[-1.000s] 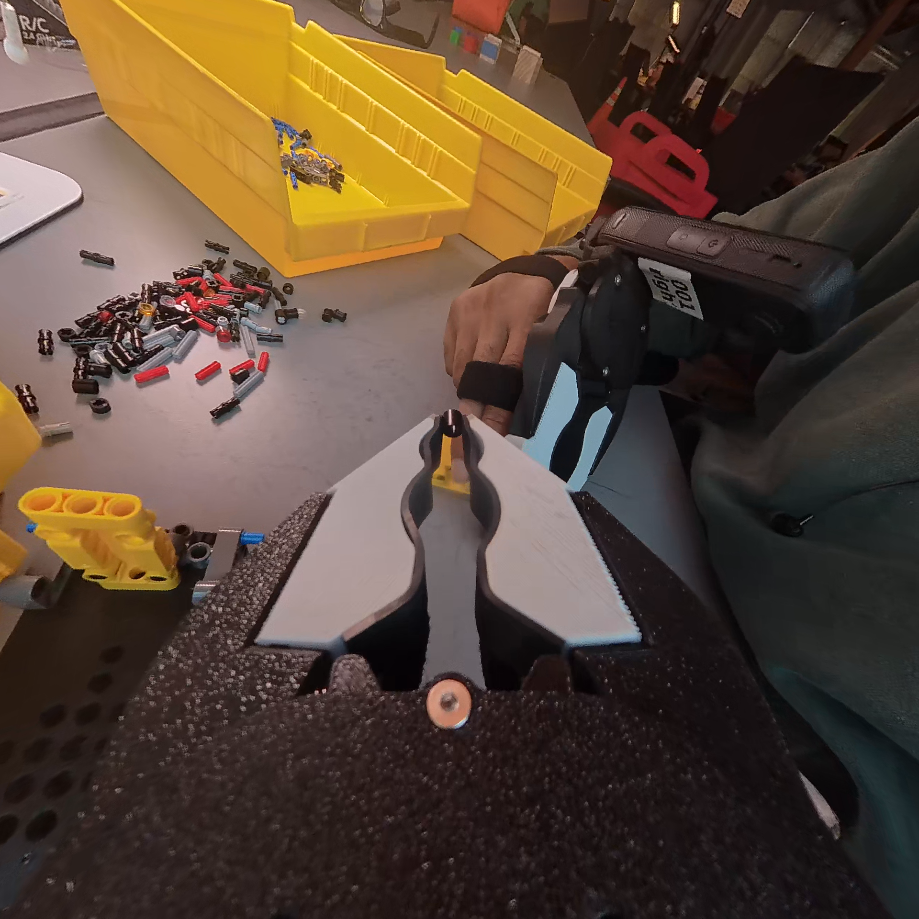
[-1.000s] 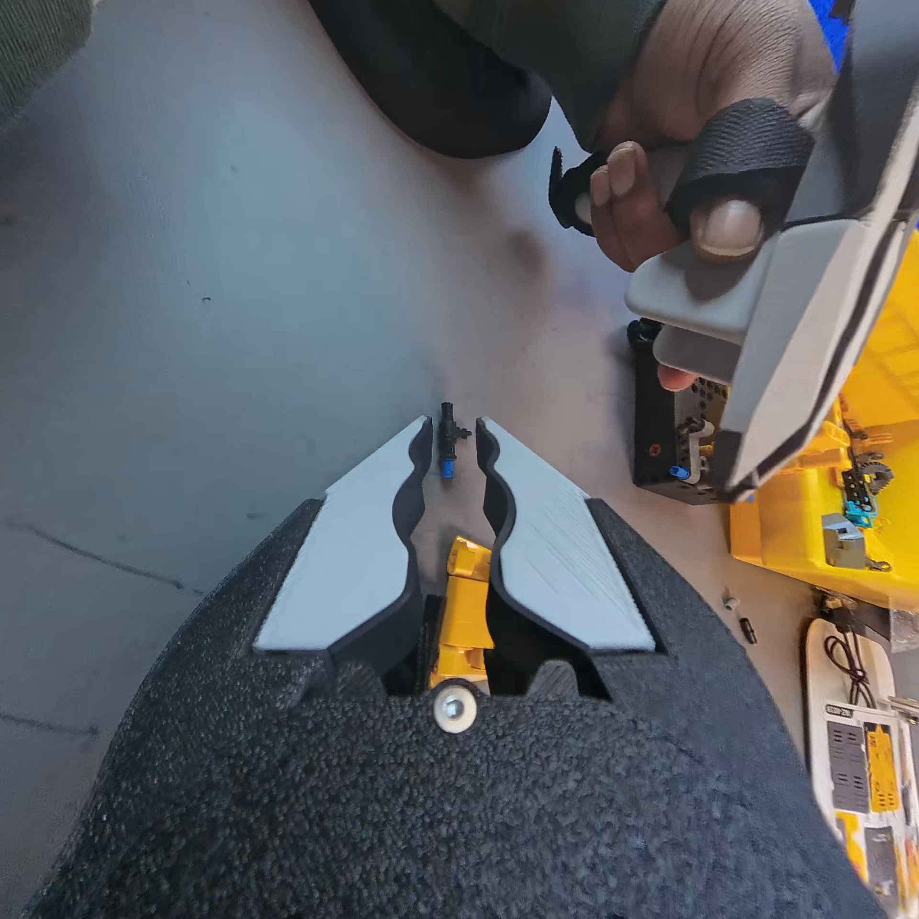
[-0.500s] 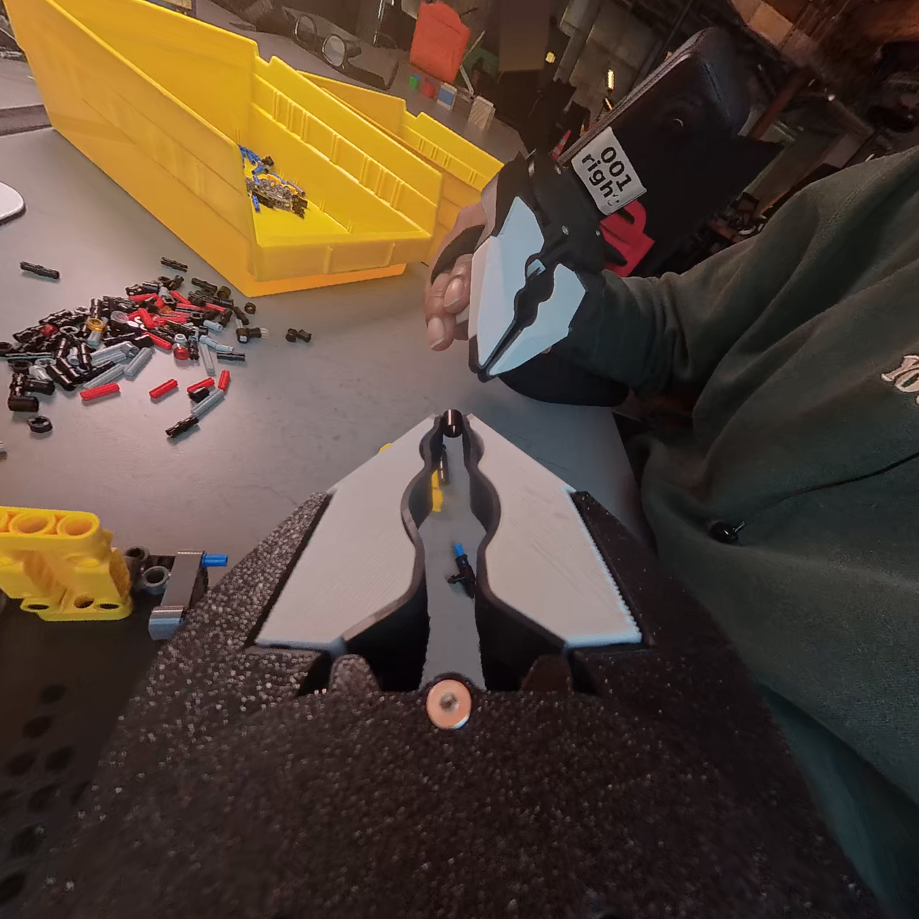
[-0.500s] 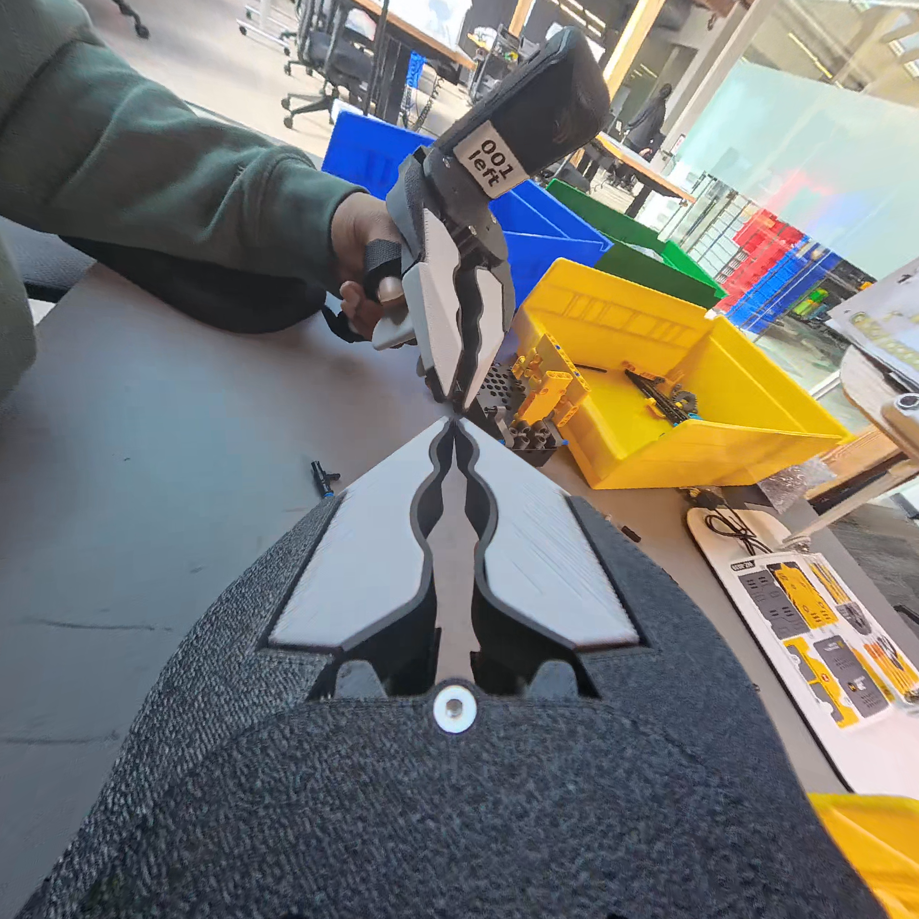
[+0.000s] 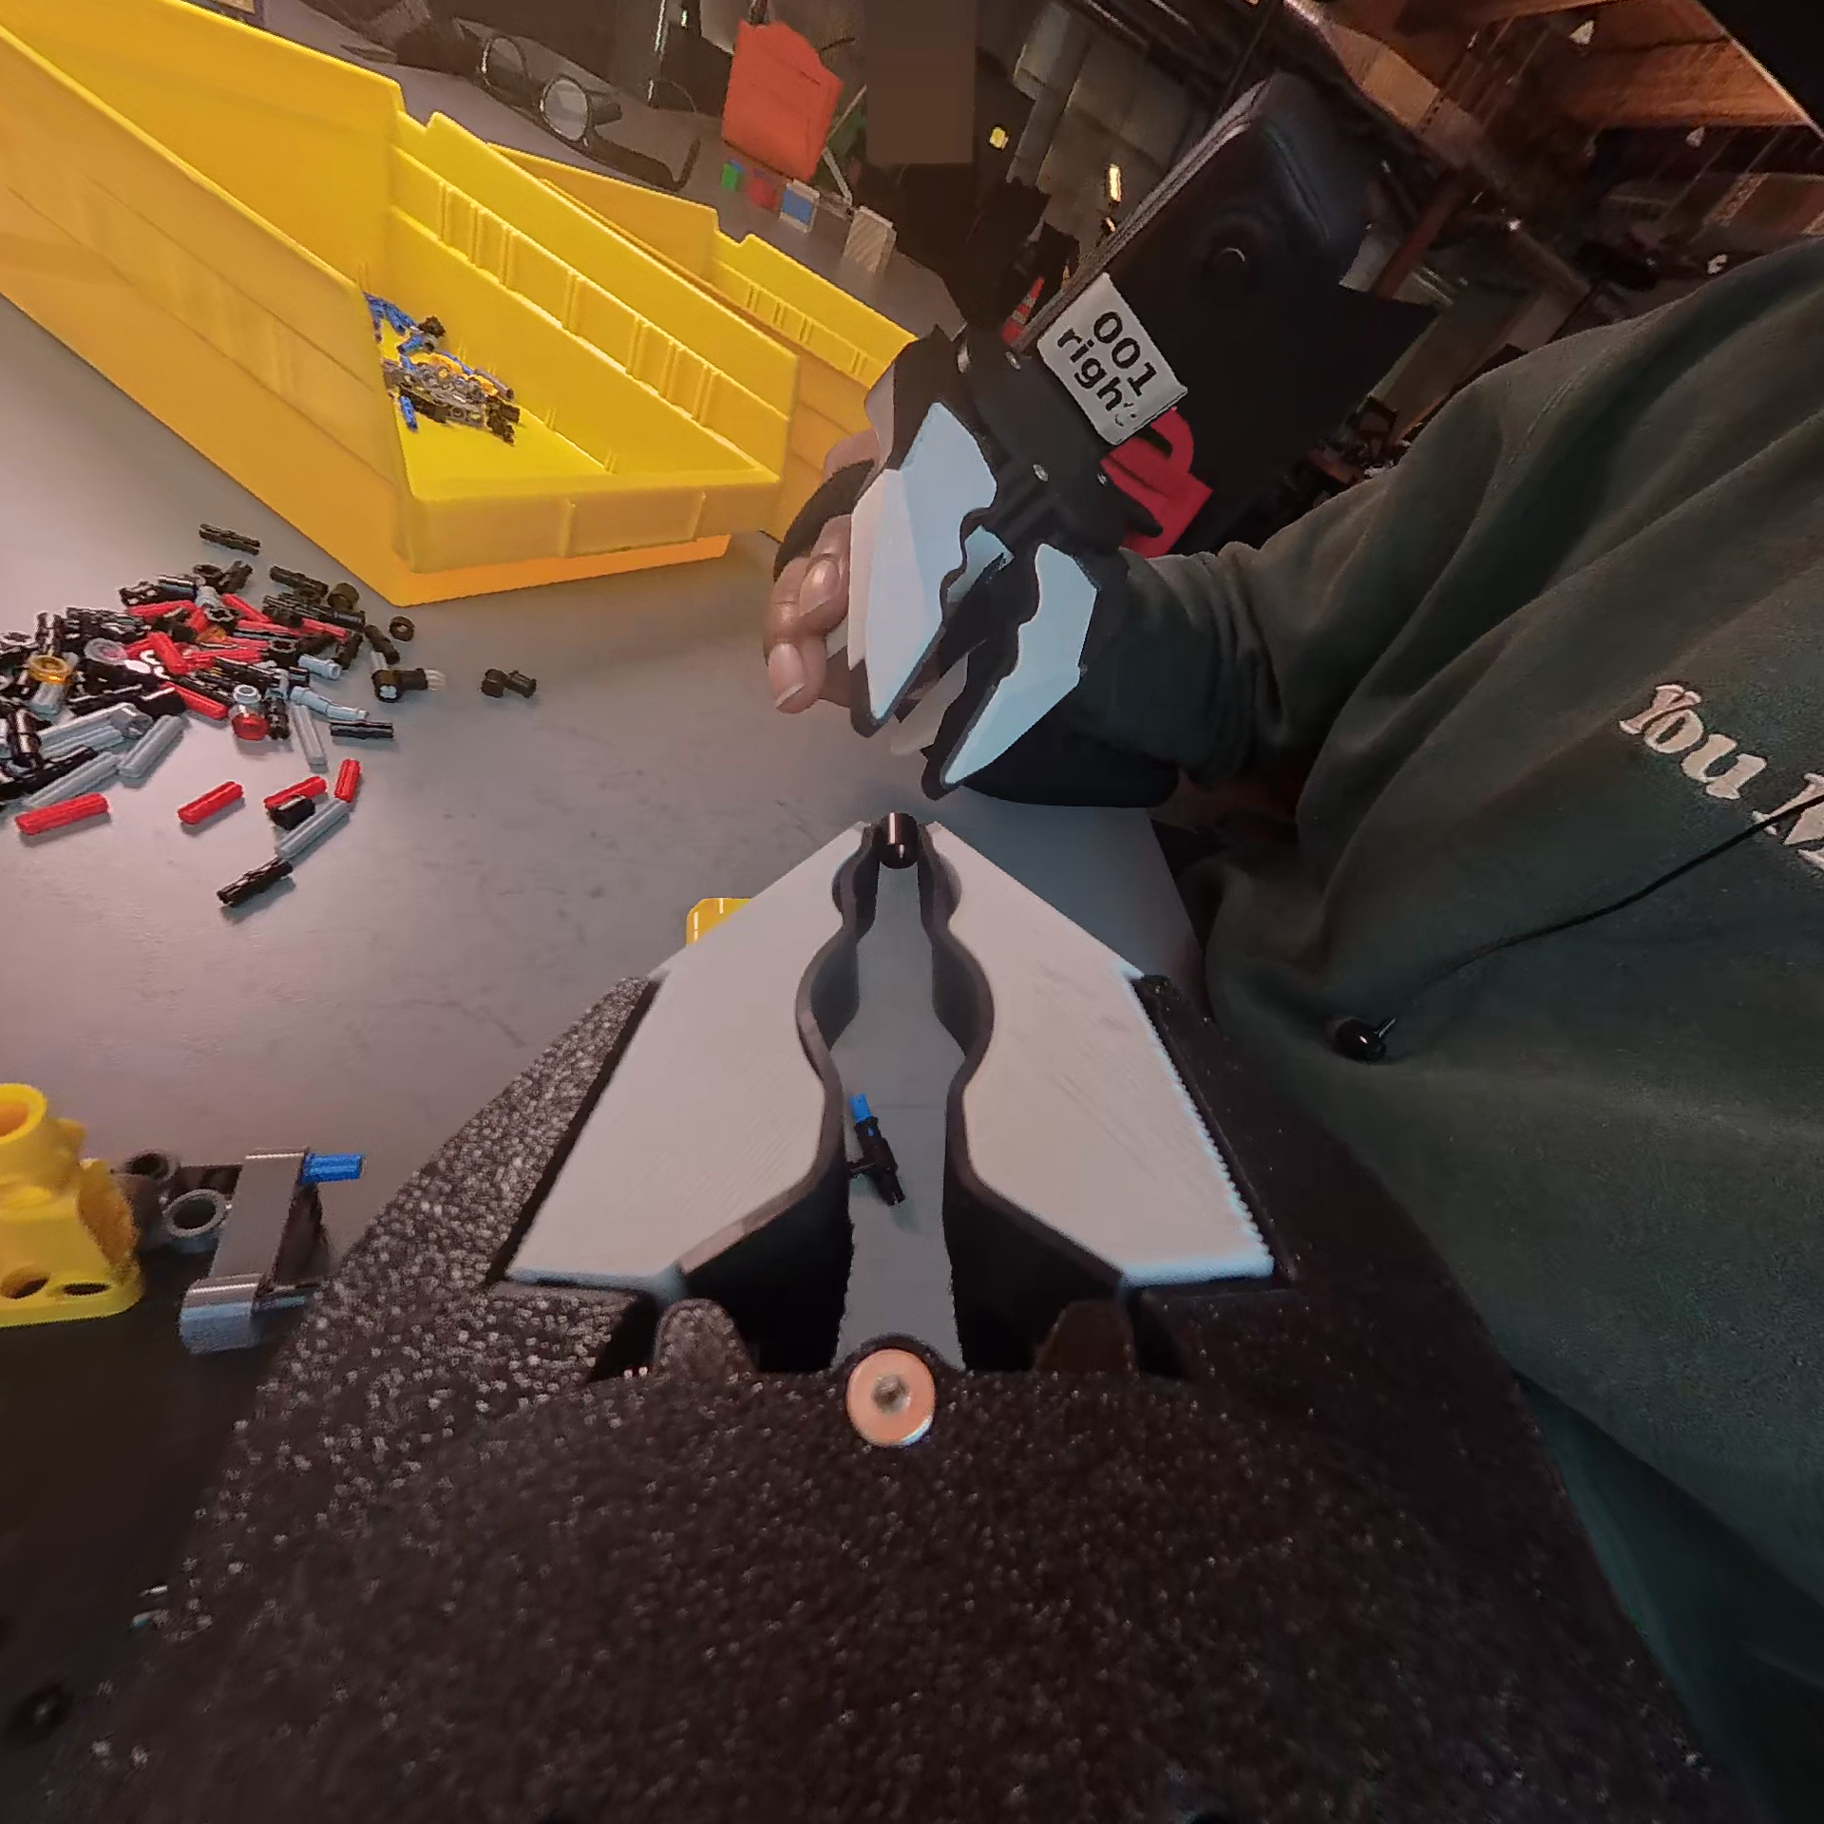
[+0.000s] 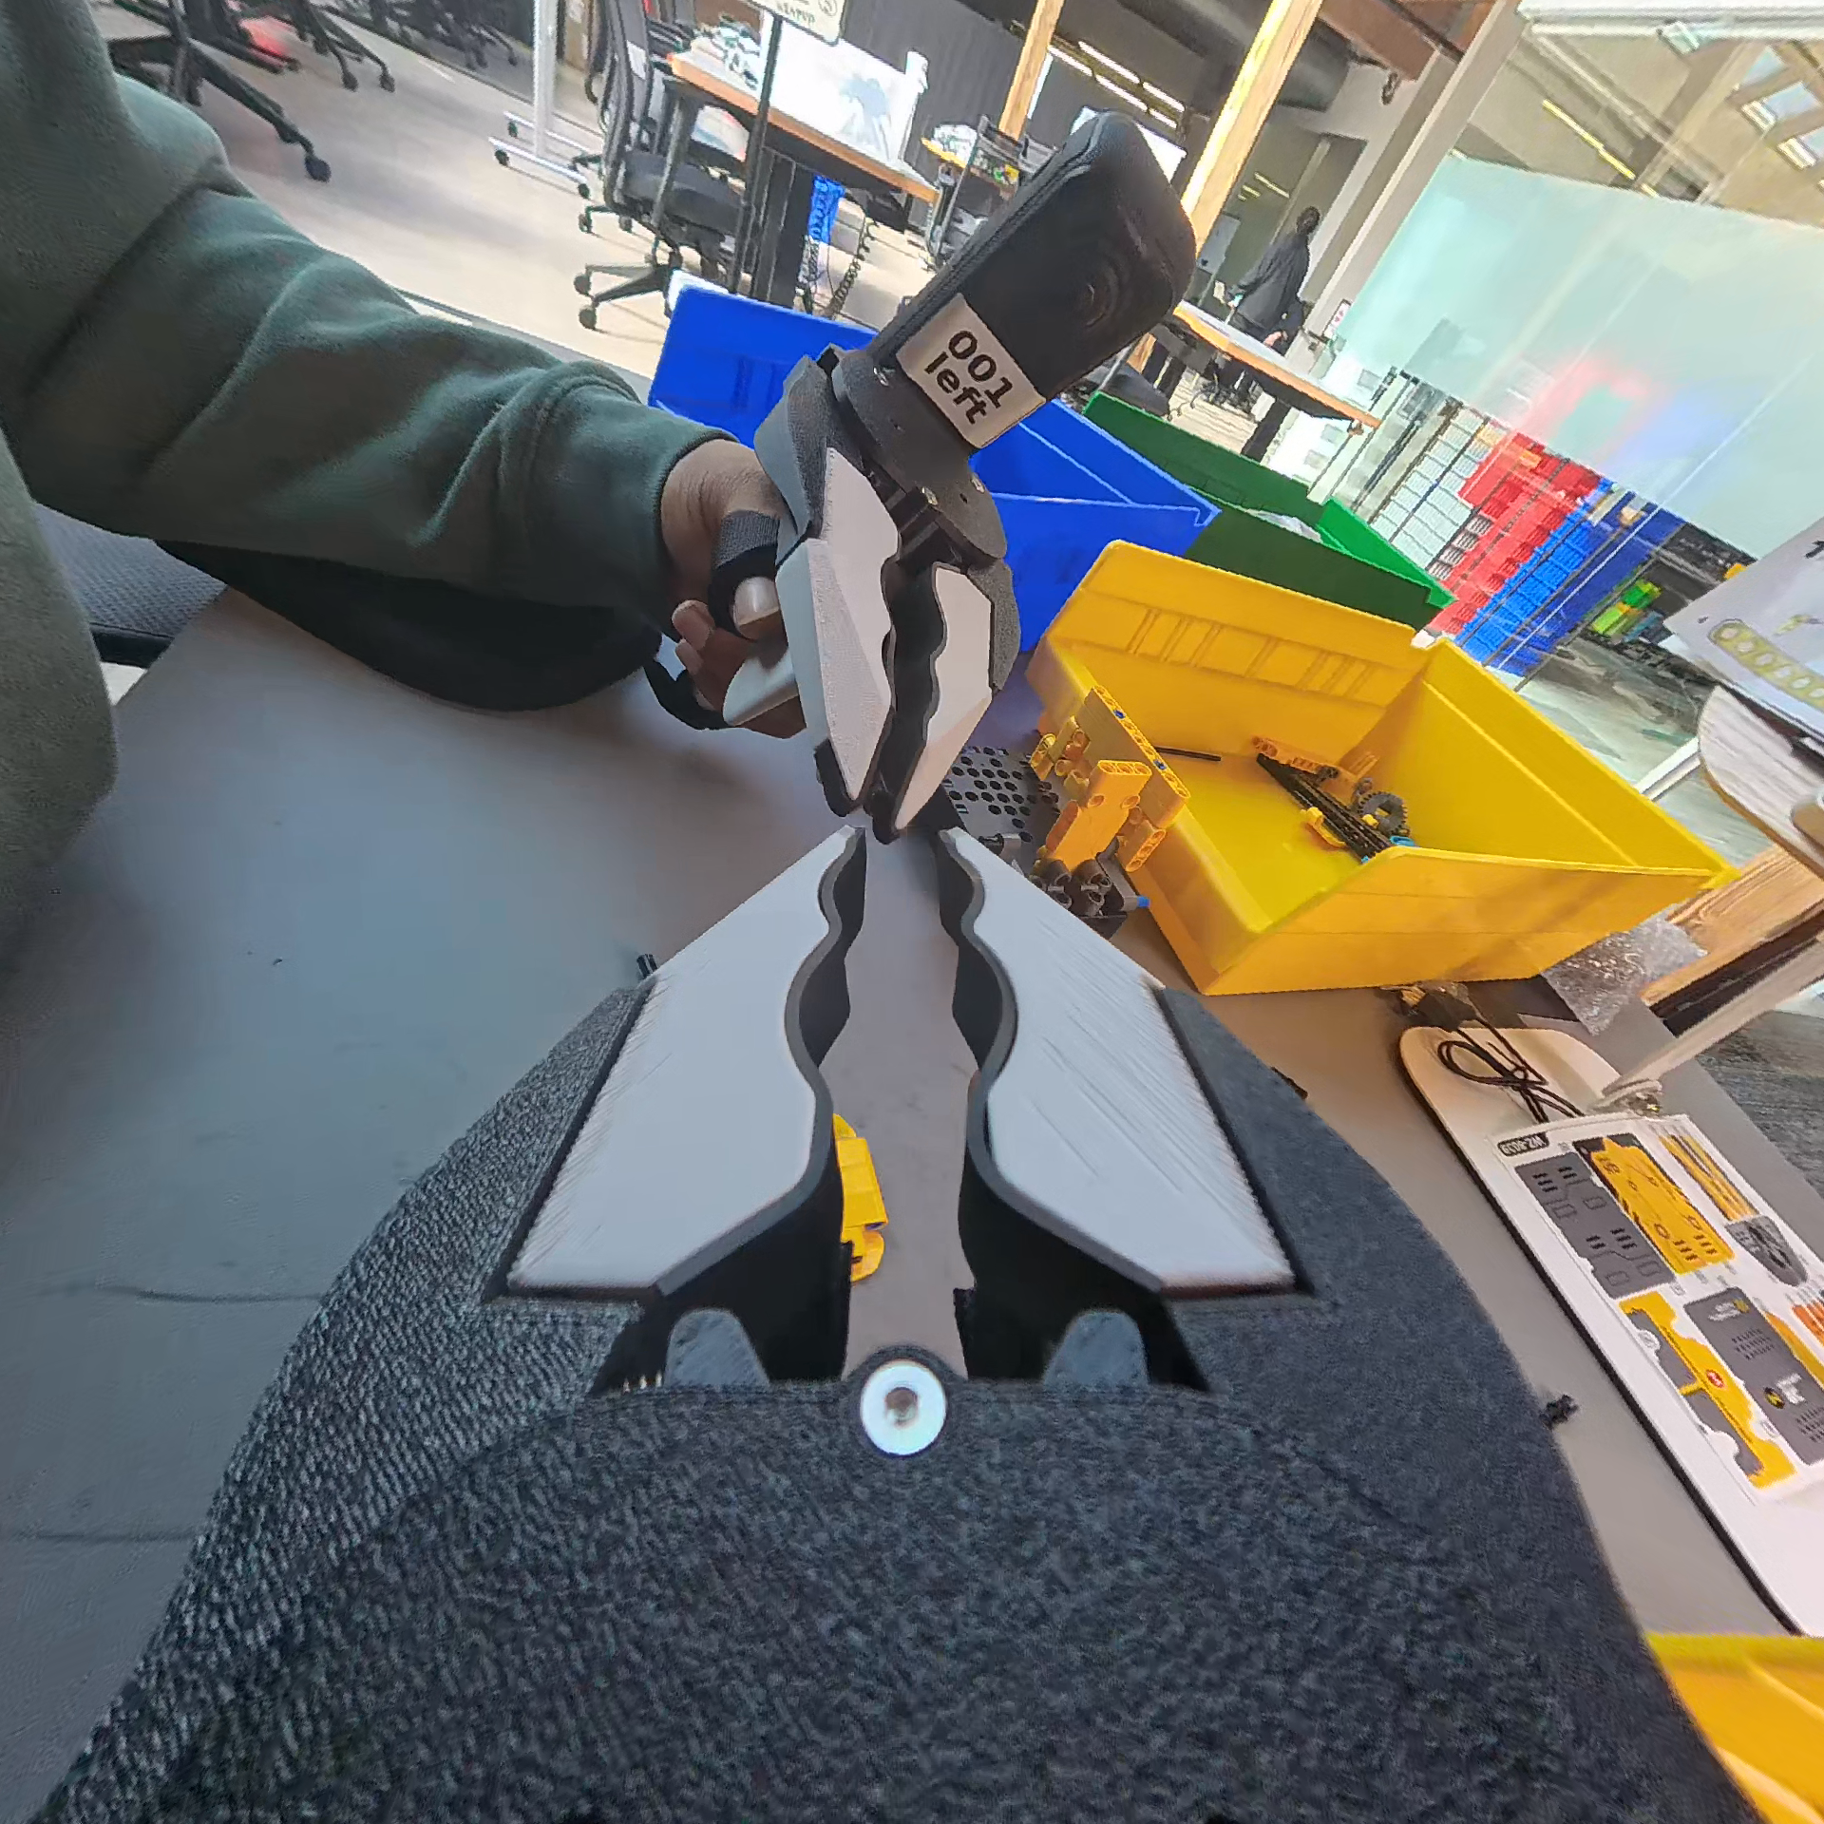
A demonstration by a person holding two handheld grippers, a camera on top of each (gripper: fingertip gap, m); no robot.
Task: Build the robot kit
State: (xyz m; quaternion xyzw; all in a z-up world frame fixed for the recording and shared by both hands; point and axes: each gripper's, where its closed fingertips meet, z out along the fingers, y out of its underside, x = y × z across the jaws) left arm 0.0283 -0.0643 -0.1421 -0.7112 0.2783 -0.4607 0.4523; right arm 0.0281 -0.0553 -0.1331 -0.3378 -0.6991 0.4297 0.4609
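Between the fingertips of the left tool (image 5: 896,851), in the left wrist view, sits a small black pin (image 5: 896,839). The fingers are closed on it at the very tip. I think such a grip is chosen because the pin is tiny and only the narrow ends can catch it; its round end shows toward the camera. Below the left tool, on the grey desk (image 5: 494,938), lies a black-and-blue pin (image 5: 874,1150), free and touched by nothing. A corner of a yellow piece (image 5: 716,913) shows just beside the left tool's finger. Ahead of the left tool hangs the right tool (image 5: 903,755), pointing down, close to it but apart. Far to the left of the left tool there is a heap of small pins (image 5: 178,681) in black, red and grey, and behind the heap a long yellow bin (image 5: 592,494). A yellow assembly (image 5: 49,1234) stands low at the left edge.

From the right wrist view, the right tool's fingers stand apart and hold nothing. The left tool comes down from above, and its tips almost meet the right tool's tips. It seems the two are brought face to face so that one can reach what the other carries. The pin itself is too small and dark to see here. Under the right tool a yellow piece lies on the desk. To the right of the left tool are a black perforated plate (image 6: 987,790) and an instruction sheet (image 6: 1678,1283).
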